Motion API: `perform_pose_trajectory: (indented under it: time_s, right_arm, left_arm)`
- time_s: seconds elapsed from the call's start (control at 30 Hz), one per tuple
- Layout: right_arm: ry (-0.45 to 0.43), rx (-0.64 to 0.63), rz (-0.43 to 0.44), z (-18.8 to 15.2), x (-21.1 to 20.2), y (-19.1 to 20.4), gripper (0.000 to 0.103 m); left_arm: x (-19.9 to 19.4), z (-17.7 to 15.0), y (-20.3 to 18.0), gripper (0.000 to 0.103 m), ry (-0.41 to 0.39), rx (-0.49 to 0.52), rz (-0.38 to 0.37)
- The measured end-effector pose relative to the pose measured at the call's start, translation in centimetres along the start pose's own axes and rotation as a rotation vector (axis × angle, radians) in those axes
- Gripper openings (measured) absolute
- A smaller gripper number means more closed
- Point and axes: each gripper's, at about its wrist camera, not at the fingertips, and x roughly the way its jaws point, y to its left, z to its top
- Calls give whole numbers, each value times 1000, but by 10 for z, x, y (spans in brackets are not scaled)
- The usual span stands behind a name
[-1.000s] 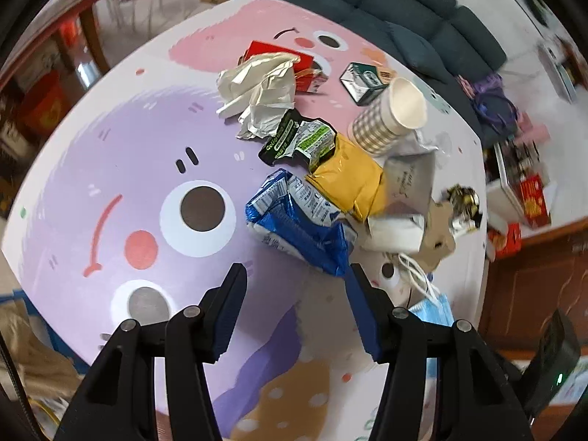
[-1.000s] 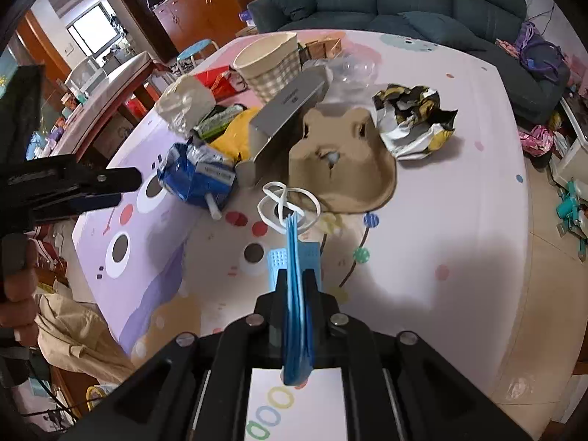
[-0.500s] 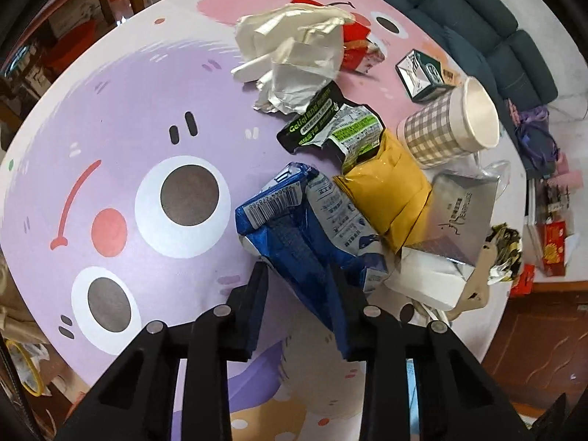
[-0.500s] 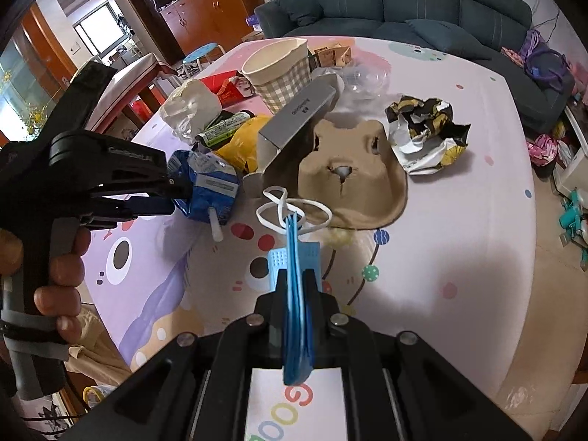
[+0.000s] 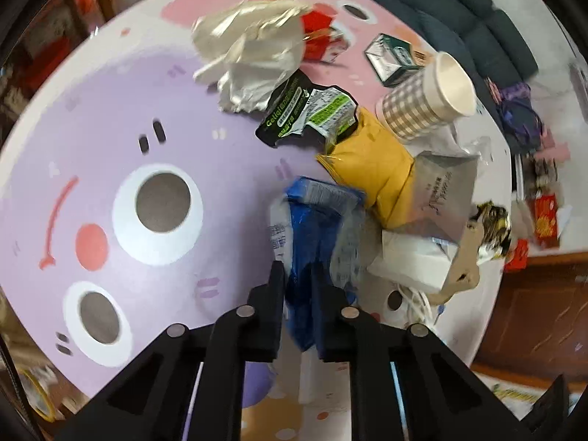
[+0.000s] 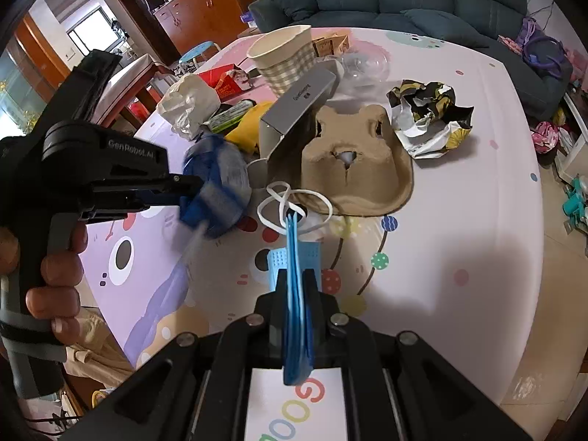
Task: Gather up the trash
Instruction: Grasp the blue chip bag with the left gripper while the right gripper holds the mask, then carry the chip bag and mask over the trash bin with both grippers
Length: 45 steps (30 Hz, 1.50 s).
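- Tongs first: the left tongs [image 5: 297, 294] have just been closing and now pinch the blue carton [image 5: 316, 228] by its crushed near end, with the carton plainly between the pads; the right tongs [image 6: 298, 294] are clenched on a blue face mask [image 6: 294, 294] that hangs edge-on from them, its white ear loops [image 6: 294, 205] trailing onto the desk [image 6: 459, 202].
- Blue carton: it sits near the middle of the desk, at the near edge of the litter heap. It looks light and already flattened, so it should give under the pads and may twist or slip. A flat, folded end seems the surest hold.
- Face mask: soft, limp and very light. The loops could snag on neighbours, so it probably needs lifting clear before it is carried off.
- Middle of the heap: one yellow packet [image 5: 371, 169], one grey box [image 5: 444, 187] leaning on it, one brown moulded tray [image 6: 352, 161] and one black-and-green wrapper [image 5: 308, 110]. All look thin and light, and each is best taken by an edge.
- Further back: one checked paper cup [image 5: 426, 99] on its side, easily crushed; one crumpled white wrapper [image 5: 257, 55]; one red packet [image 6: 224, 81]; one small green-and-white box [image 5: 393, 58].
- Toward the right edge of the desk: one crumpled black-and-gold wrapper [image 6: 430, 114], well apart from the carton.
- Near the far edge: one clear plastic piece [image 6: 364, 62], hard to make out.
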Motion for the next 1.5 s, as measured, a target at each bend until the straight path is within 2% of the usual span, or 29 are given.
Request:
perform_pose_trajectory:
  time_s: [0.23, 0.37, 0.57, 0.87, 1.07, 1.33, 1.5]
  right_arm:
    - [-9, 25, -14, -8, -5, 10, 6]
    - [-10, 41, -27, -17, -9, 23, 6]
    - [-22, 95, -54, -38, -14, 54, 6]
    - [-72, 257, -80, -94, -26, 135, 6]
    - [-99, 353, -110, -143, -33, 185, 6]
    - [-59, 410, -148, -193, -40, 220, 6]
    - [-3, 451, -153, -224, -28, 217, 6]
  left_arm:
    - [-12, -25, 15, 11, 33, 109, 31]
    - [-25, -41, 43, 11, 71, 155, 25]
    - [-47, -62, 82, 11, 105, 293, 23]
    - [-91, -92, 138, 11, 104, 487, -29]
    - [-111, -122, 181, 11, 135, 597, -50]
    - [-111, -168, 210, 11, 235, 663, -52]
    - [-83, -203, 220, 11, 323, 680, -32]
